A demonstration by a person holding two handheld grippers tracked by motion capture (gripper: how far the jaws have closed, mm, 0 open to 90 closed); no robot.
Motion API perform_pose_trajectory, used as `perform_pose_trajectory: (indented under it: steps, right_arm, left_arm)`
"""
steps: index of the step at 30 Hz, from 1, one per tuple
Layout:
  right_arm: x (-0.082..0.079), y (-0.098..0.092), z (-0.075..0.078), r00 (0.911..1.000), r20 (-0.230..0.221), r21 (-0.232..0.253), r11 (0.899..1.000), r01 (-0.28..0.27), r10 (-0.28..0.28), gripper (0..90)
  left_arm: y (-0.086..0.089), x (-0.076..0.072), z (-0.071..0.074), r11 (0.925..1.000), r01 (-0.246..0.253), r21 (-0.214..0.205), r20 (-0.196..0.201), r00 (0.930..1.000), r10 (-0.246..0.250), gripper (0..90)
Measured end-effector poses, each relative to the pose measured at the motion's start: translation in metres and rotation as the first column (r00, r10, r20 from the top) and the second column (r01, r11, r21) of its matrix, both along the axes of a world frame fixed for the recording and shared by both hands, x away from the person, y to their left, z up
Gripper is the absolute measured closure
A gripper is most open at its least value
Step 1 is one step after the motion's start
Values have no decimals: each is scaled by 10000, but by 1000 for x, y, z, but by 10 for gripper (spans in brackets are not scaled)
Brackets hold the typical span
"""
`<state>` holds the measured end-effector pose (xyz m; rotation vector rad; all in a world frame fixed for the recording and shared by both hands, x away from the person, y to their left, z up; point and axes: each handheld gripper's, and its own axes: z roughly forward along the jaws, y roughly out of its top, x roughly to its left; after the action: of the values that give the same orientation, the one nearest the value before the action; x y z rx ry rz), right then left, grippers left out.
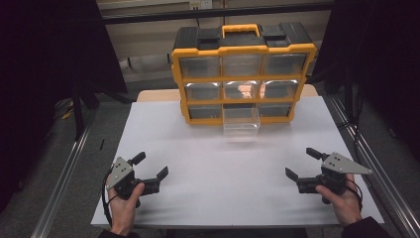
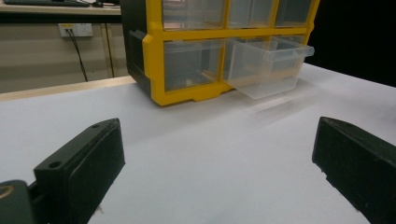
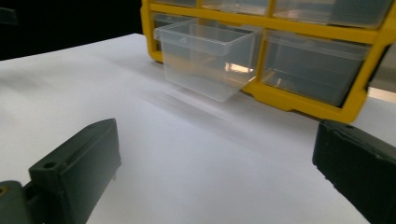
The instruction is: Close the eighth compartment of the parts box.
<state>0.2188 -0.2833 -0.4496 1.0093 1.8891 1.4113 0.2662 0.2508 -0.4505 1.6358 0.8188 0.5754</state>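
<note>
Near table front: left tool [image 1: 150, 166], right tool [image 1: 300, 163] both spread, aimed at drawer [image 1: 241, 123].

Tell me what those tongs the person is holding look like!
The left tongs and right tongs are black, each with two chunky flat-faced jaws. Both carry a grey three-cornered plate dotted with small holes. A dark cable trails by each hand, and dark sleeves show at the wrists.

A lab test bench: white table [image 1: 208, 198] between aluminium rails [image 1: 59, 183], black curtains [image 1: 44, 59] around

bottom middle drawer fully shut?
No, the clear drawer juts out from the bottom row of the yellow organizer over the table.
</note>
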Motion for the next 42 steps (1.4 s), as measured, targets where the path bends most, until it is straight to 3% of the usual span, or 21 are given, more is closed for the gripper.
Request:
perform_pose_trajectory:
  steps: [8, 16, 19, 27, 36, 41, 42]
  right_arm:
    - [-1, 9, 1, 9992, -97, -105, 9992, -394, 393, 11]
    - [2, 25, 2, 9957, -321, -110, 9961, -870, 866, 14]
    - [5, 30, 3, 9942, -232, -64, 9945, -1049, 1047, 12]
    - [13, 46, 5, 9904, -390, 122, 9911, -1325, 1328, 11]
    - [23, 64, 6, 9824, -605, 196, 9842, -1759, 1768, 9]
    - [26, 74, 7, 9768, -609, 167, 9787, -2048, 2054, 17]
    - [26, 76, 7, 9761, -659, 188, 9783, -2063, 2071, 16]
  left_arm:
    - [-1, -3, 0, 9994, 335, -116, 48, 9994, -334, 28]
    - [-2, -6, 1, 9995, 292, -147, 142, 9995, -290, 28]
    - [-2, -5, 1, 9993, 361, 37, 150, 9992, -361, 28]
    - [-3, -6, 1, 9995, 274, -126, 156, 9995, -272, 28]
    - [-2, -6, 1, 9996, 274, -33, 210, 9994, -273, 28]
    - [-2, -6, 1, 9996, 182, -227, 184, 9997, -178, 28]
    - [-1, -6, 1, 9998, 184, -68, 184, 9997, -182, 28]
